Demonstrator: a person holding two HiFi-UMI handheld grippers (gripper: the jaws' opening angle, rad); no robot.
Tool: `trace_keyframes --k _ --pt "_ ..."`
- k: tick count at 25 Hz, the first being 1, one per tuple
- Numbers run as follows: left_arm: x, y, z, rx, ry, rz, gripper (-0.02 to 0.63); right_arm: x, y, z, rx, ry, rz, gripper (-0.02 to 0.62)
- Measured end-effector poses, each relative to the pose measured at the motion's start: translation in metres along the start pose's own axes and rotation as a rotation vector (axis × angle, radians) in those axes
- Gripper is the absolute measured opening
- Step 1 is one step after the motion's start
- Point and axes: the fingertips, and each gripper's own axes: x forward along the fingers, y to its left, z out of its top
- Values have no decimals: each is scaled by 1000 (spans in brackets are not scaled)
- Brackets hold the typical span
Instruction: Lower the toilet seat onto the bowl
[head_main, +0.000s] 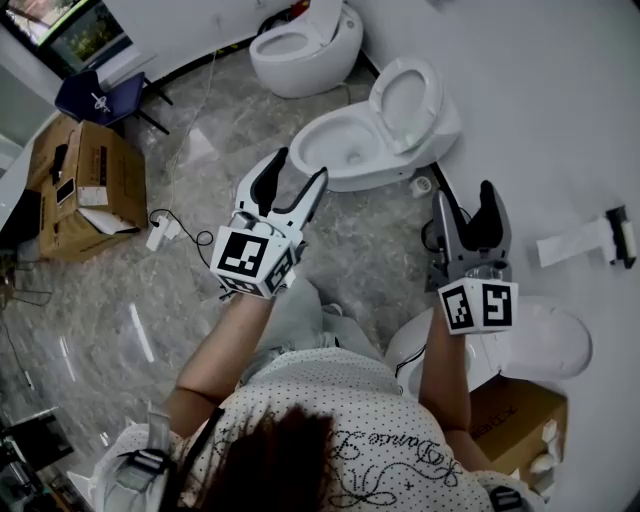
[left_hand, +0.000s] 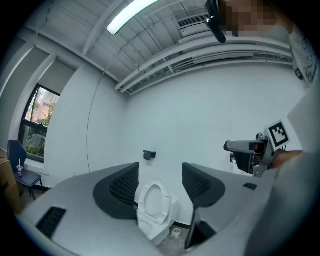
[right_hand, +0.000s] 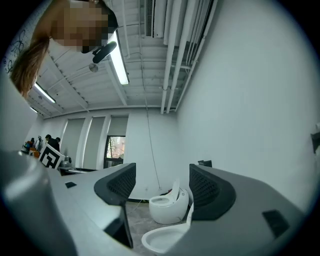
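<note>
1. Floor (head_main: 90, 330): grey, glossy stone; a white wall (head_main: 560, 120) stands on the right.
2. Cardboard box (head_main: 95, 200): on the floor at left, with papers and a dark flat item at its top.
3. Toilet seat (head_main: 405, 98): raised, leaning toward the wall behind the bowl (head_main: 340, 150).
4. Left hand-held gripper (head_main: 300, 167) and right hand-held gripper (head_main: 463, 192): jaws apart, nothing between them, both clear of the toilet.

**Seat up, bowl uncovered**

The white oval plastic toilet seat (head_main: 380, 100) stands raised, with its ring leaning back toward the white wall (head_main: 540, 120) from the rear of the bowl. The glossy white ceramic toilet bowl (head_main: 350, 178) sits on the grey marbled floor (head_main: 130, 300). Its rounded front points away from the wall and its basin lies open.
</note>
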Motion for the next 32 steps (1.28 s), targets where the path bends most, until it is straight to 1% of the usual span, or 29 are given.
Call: trace_keyframes --k 7,13,18,23,27,32 --pt "22 10 -2 6 -5 9 262 22 -7 -9 -2 18 10 345" --pt "64 41 -3 4 -8 -4 262 67 -19 -20 4 31 -1 350" --pt "107 76 1 15 -20 -32 262 121 -28 -20 -6 20 -18 351" --pt "147 110 3 4 -13 -75 262 171 -32 -23 -8 10 -45 354" --pt "171 129 4 3 -9 -107 262 194 -33 -27 -5 17 -66 354" --pt "199 141 -1 -9 3 -114 262 215 -49 -36 -2 49 -76 354"
